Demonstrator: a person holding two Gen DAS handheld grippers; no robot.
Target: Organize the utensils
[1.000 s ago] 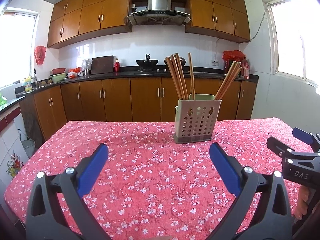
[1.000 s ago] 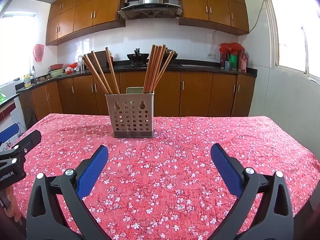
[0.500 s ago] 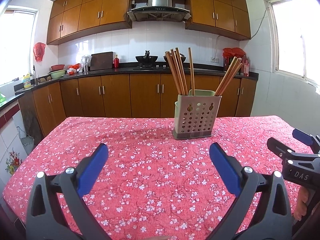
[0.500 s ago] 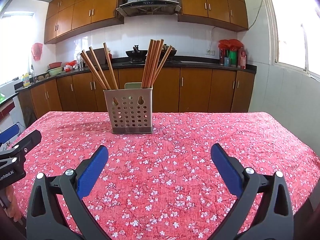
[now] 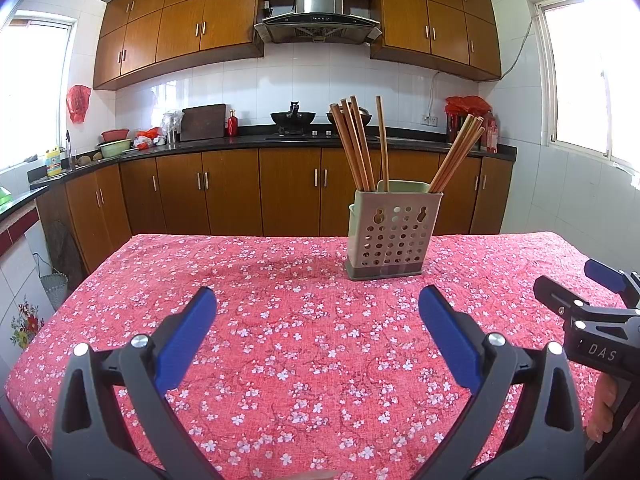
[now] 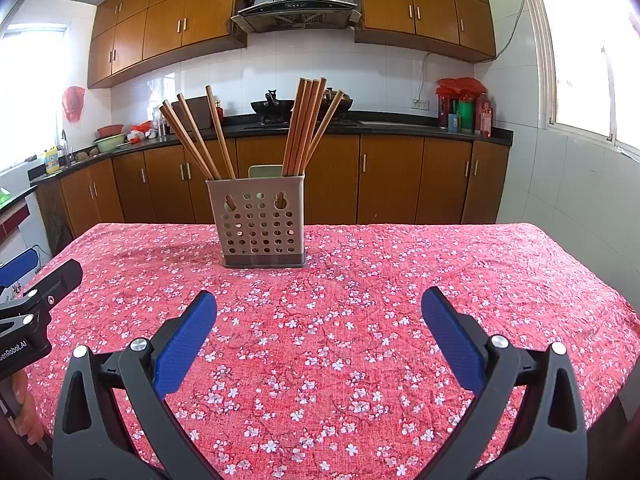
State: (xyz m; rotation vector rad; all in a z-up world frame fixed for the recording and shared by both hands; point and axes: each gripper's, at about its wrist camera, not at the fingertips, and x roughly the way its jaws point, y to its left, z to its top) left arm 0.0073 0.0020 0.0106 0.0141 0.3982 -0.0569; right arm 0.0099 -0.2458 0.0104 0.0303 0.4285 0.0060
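A beige perforated utensil holder (image 5: 390,236) stands upright on the red floral tablecloth (image 5: 280,320), far of both grippers; it also shows in the right wrist view (image 6: 262,222). Several wooden chopsticks (image 5: 354,144) lean in it in two bunches, left and right (image 6: 306,124). My left gripper (image 5: 318,308) is open and empty above the cloth, well short of the holder. My right gripper (image 6: 319,312) is open and empty too. Each gripper shows at the edge of the other's view: the right one (image 5: 592,312), the left one (image 6: 28,300).
The table's far edge (image 6: 360,226) lies just behind the holder. Beyond it run brown kitchen cabinets (image 5: 240,192) with a dark counter, a wok (image 5: 294,118) and a range hood (image 5: 316,20). A window (image 6: 592,52) is at right.
Both views have tilted up slightly, so the holder sits lower in frame. Both grippers stay open and empty. Nothing on the table has moved.
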